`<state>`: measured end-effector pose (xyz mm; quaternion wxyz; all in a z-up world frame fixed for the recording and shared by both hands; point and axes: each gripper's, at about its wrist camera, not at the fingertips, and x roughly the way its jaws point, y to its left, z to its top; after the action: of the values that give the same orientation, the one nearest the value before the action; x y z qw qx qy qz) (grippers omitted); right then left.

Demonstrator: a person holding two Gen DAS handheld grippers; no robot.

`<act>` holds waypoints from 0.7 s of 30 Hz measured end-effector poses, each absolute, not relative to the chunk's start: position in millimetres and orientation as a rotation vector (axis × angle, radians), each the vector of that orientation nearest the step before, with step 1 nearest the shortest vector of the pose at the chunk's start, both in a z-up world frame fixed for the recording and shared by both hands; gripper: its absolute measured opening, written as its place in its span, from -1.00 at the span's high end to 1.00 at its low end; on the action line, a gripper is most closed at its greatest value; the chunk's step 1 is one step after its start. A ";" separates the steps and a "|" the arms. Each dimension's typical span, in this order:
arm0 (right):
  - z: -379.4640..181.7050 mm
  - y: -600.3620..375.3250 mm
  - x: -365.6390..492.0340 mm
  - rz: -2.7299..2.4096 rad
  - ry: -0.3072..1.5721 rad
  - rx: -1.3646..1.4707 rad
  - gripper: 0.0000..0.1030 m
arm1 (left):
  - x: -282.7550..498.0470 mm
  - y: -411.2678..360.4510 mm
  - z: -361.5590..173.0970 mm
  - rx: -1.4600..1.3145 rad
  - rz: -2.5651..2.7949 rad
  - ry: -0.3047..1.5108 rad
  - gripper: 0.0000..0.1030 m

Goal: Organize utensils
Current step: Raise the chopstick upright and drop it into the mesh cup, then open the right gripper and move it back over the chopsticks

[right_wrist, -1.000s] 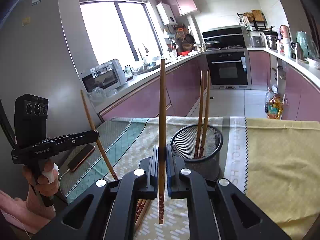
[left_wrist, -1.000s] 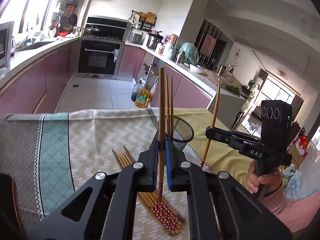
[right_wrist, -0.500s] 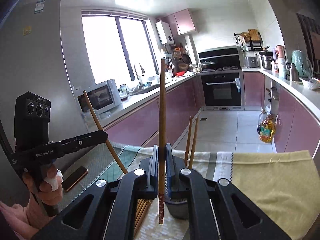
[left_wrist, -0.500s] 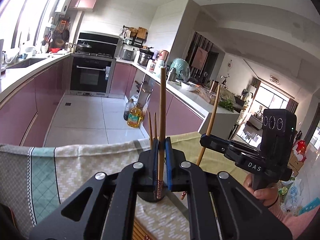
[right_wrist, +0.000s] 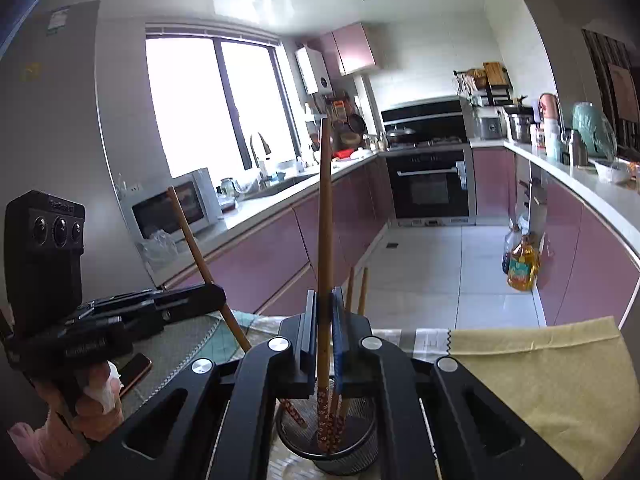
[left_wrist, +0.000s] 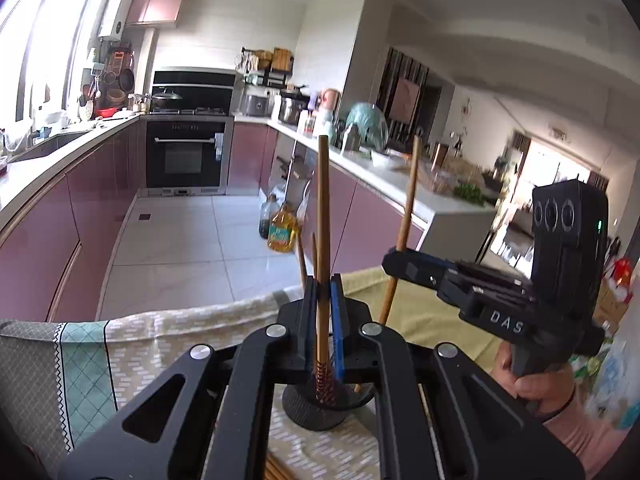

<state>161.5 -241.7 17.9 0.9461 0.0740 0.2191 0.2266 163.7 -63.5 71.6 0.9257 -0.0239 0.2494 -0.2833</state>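
Note:
My left gripper (left_wrist: 322,304) is shut on an upright wooden chopstick (left_wrist: 322,216) whose red patterned tip hangs over the black mesh holder (left_wrist: 320,408). My right gripper (right_wrist: 323,320) is shut on another upright chopstick (right_wrist: 325,216), its patterned tip inside the mesh holder (right_wrist: 328,448). Two more chopsticks (right_wrist: 357,288) stand in the holder. In the left wrist view the right gripper (left_wrist: 394,264) sits to the right with its chopstick (left_wrist: 408,208). In the right wrist view the left gripper (right_wrist: 218,294) sits to the left with its chopstick (right_wrist: 192,240).
The holder stands on a patterned cloth (left_wrist: 100,360) beside a yellow cloth (right_wrist: 540,380). Loose chopsticks (left_wrist: 276,470) lie on the cloth below my left gripper. A phone (right_wrist: 134,368) lies at the left. Kitchen counters, oven and oil bottles (left_wrist: 282,232) are beyond the table.
Both grippers have moved down and in over the mesh holder. The tips of both held chopsticks now hang at or inside its rim.

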 end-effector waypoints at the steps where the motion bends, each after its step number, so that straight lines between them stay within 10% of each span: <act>1: 14.5 -239.2 164.5 0.458 0.463 0.148 0.89 | 164.9 -66.6 65.4 -0.030 -0.581 0.530 0.86; 21: -31.2 -227.5 201.1 0.419 0.709 0.128 0.83 | 209.0 -84.0 10.2 0.017 -0.555 0.702 0.85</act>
<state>201.1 -227.5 -31.2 0.9145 0.0623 0.3442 0.2034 209.0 -84.0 10.2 0.9015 0.0082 0.3396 -0.2681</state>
